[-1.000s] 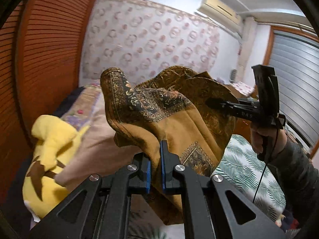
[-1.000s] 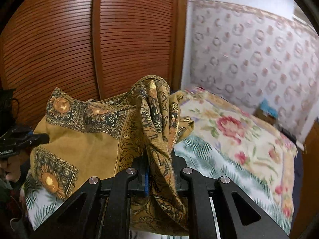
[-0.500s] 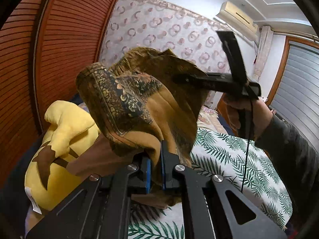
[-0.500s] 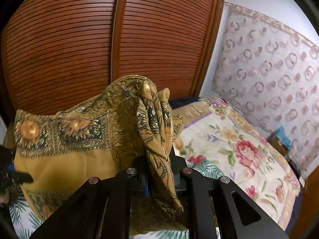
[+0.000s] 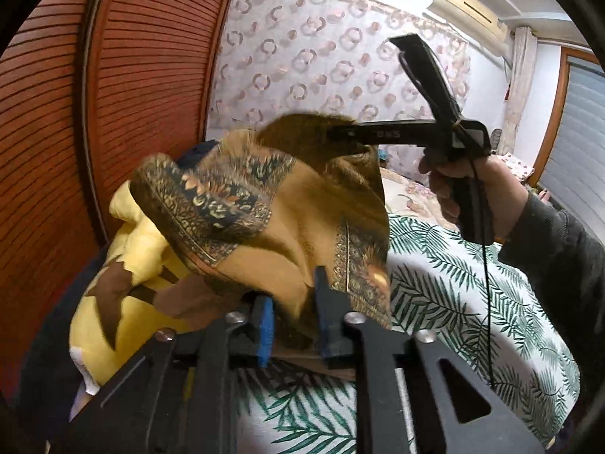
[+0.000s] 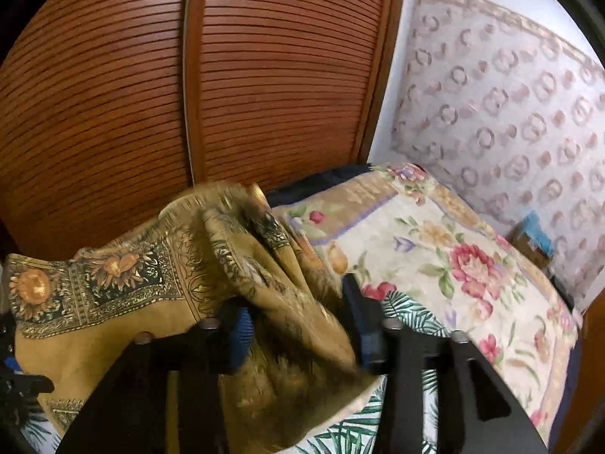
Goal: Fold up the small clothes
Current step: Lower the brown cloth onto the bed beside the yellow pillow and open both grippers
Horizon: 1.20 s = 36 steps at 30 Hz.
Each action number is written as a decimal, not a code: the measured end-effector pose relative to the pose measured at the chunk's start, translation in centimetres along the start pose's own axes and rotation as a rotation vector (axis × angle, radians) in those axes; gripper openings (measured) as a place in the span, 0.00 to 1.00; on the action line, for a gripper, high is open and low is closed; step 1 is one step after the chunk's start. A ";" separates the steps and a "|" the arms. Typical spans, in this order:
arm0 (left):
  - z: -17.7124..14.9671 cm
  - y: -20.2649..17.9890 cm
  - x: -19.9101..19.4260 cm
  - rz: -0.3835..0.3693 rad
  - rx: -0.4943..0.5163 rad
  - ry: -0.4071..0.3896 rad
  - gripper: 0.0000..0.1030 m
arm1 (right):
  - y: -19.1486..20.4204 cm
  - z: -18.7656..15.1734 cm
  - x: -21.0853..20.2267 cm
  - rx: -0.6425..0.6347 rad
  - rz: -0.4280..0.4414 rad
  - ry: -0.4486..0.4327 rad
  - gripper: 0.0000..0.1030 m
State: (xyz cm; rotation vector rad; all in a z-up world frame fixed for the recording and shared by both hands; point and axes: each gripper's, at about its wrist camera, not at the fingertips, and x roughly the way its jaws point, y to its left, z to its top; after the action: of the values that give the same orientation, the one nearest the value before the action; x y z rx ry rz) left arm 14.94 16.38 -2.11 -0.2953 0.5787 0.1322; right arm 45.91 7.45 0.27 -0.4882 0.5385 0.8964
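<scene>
Left wrist view: the mustard-gold patterned cloth point(image 5: 264, 234) droops over the palm-leaf bedsheet point(image 5: 453, 302), bunched, fold unfinished.
Left gripper point(image 5: 293, 325): jaws opening, cloth loose between them.
Right wrist view: the cloth spills leftward, not yet flat.
Right gripper point(image 6: 302, 333): jaws opening wide, cloth slipping between, unpinched.

My count: 1 mustard patterned cloth point(image 5: 264, 234). 2 grippers, left point(image 5: 293, 325) + right point(image 6: 302, 325), 2 fingers ea. 1 yellow plush point(image 5: 124, 295). 1 leaf-print sheet point(image 5: 453, 302). 1 floral quilt point(image 6: 435, 246). 2 slatted wardrobe doors point(image 6: 113, 113). 1 AC unit point(image 5: 469, 9).
</scene>
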 end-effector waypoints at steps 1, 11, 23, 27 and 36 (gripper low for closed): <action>-0.1 0.0 -0.3 0.014 -0.002 -0.013 0.35 | -0.2 0.1 -0.1 0.004 -0.013 -0.009 0.56; 1.9 -1.1 -2.3 0.026 0.070 -0.107 0.78 | 0.3 -1.6 -1.9 0.058 0.086 -0.090 0.56; 0.6 -0.5 4.6 0.066 0.088 0.105 0.78 | -1.6 -2.3 5.6 0.123 0.073 0.039 0.56; 0.6 -0.6 4.5 0.074 0.101 0.111 0.78 | -2.0 -2.3 6.4 0.136 0.079 0.028 0.57; 0.7 -1.8 3.3 0.081 0.127 0.084 0.78 | -0.2 -4.2 1.4 0.181 0.011 -0.025 0.57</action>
State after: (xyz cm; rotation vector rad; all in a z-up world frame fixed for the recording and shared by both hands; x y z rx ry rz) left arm 18.37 15.03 -2.97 -0.1545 0.6796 0.1613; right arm 45.81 5.65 -3.84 -0.3100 0.5940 0.8547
